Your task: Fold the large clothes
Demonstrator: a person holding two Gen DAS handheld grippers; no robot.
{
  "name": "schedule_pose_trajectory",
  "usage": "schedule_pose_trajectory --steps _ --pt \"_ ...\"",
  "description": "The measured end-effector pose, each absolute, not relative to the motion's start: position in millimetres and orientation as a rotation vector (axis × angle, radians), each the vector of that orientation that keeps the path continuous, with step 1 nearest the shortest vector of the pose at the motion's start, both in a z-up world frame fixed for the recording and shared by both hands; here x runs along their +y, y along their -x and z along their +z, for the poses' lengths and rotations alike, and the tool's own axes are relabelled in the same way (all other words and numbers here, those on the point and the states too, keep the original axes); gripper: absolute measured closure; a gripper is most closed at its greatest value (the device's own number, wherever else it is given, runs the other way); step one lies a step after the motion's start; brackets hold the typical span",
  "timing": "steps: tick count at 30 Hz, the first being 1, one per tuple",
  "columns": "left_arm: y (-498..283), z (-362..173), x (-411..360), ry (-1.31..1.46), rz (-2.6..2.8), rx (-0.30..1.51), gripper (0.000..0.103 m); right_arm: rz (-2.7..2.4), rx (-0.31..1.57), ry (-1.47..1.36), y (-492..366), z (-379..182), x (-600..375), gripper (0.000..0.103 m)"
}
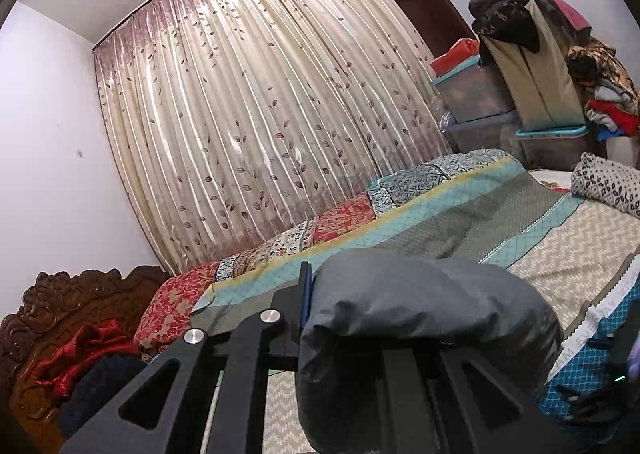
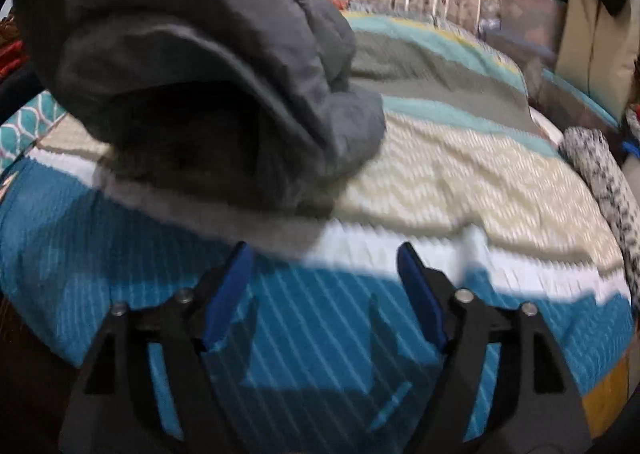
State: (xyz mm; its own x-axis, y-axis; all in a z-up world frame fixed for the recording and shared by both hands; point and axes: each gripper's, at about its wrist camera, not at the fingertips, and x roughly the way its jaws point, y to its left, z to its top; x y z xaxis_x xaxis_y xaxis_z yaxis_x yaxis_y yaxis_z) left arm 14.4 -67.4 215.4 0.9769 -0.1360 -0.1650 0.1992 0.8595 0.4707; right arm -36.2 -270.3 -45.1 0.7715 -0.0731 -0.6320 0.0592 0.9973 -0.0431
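The left claw (image 1: 400, 318) is clamped on a puffy dark grey quilted jacket (image 1: 424, 318), bunched over its fingers above the striped bedspread (image 1: 560, 250). The right claw (image 2: 324, 286) gapes empty just below the hanging garment. Folding looks barely begun.

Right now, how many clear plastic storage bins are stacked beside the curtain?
3: top teal-lidded clear plastic bin, a second bin beneath it, a third bin to their right under a beige cushion. Others may be hidden.

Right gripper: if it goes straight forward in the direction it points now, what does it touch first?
Probably the bedspread: the open right gripper aims down at it. The grey jacket hangs up-left, likely off that line; motion blur makes depth uncertain.
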Motion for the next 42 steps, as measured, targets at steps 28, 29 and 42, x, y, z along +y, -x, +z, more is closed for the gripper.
schedule_pose_trajectory --steps 28,29,42 --pt "0.7 382.0 53.6 -0.397 0.05 0.035 0.103 0.05 0.356 0.438 -16.1 10.9 -152.3 0.094" --pt "2.1 386.1 60.8 -0.395 0.067 0.03 0.103 0.046 0.349 0.409 -11.9 23.4 -160.9 0.095" --pt "51.4 458.0 130.1 -0.303 0.136 -0.092 0.103 0.076 0.117 0.035 77.2 323.2 -333.7 0.097"
